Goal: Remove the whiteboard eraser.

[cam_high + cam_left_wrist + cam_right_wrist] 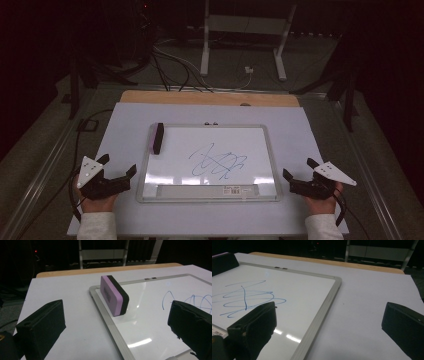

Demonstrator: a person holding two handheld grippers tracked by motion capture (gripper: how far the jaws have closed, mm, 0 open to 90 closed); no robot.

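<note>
A whiteboard (210, 161) with a blue scribble (220, 164) lies flat on a white tabletop (125, 130). An eraser (158, 138) stands on its narrow edge at the board's far left corner, pink side toward the frame. The left gripper (116, 173) rests at the board's near left, fingers apart and empty, with the eraser ahead of them and well apart. The right gripper (297, 176) rests at the near right, fingers apart and empty. The likely risk: a glancing finger could tip the upright eraser, or push the loose board across the tabletop
</note>
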